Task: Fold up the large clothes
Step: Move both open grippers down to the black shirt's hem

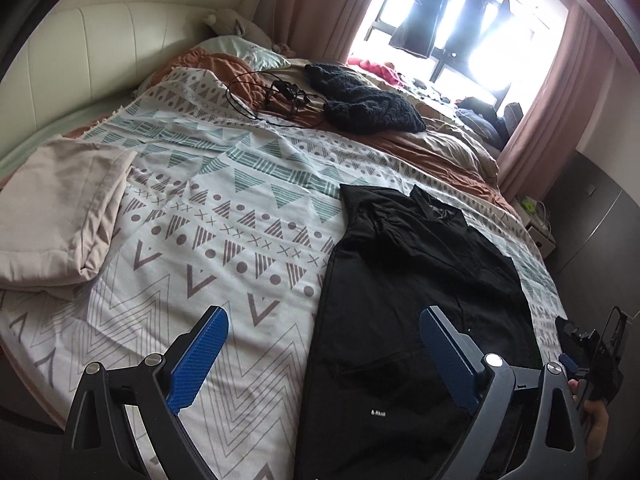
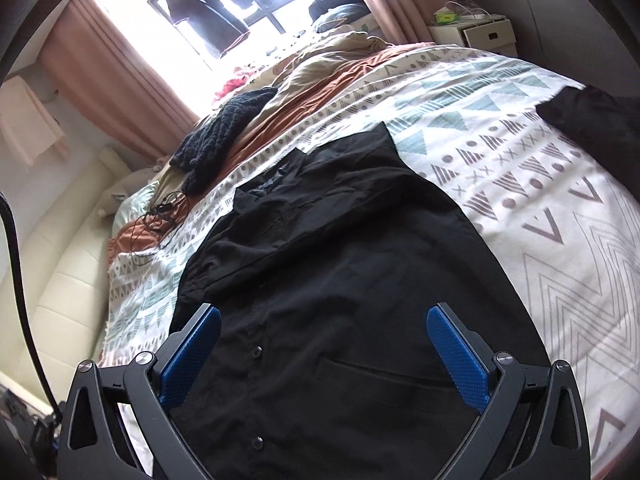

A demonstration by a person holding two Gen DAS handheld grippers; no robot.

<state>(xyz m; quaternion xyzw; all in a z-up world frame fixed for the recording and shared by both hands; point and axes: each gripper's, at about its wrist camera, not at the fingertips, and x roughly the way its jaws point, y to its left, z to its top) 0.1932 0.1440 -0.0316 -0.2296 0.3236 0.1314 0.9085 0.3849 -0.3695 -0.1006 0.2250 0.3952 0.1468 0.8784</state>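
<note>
Right wrist view looks straight down on a black shirt (image 2: 340,280) that lies on the patterned bed cover (image 2: 560,220), its collar toward the window and its lower part near the foot of the bed. Buttons and a chest pocket are visible on it. The sleeves appear already laid in, so the shirt is a long narrow shape; I judge that the side folds are done and the fold along its length is not yet made.

The right gripper (image 2: 324,350) hangs above the lower part of the shirt with its jaws wide apart and nothing between the blue pads. The left gripper (image 1: 324,354) is also wide open and empty, above the left edge of the shirt.

For the next move, I think each gripper must come down on one bottom corner, close on the cloth, and carry the hem up toward the collar.

A small white label (image 1: 376,401) sits on the shirt, but its letters are too small to read surely.

Further away lie a folded beige blanket (image 1: 60,216), a dark knitted sweater (image 1: 372,104) and a black cable (image 1: 276,98).
</note>
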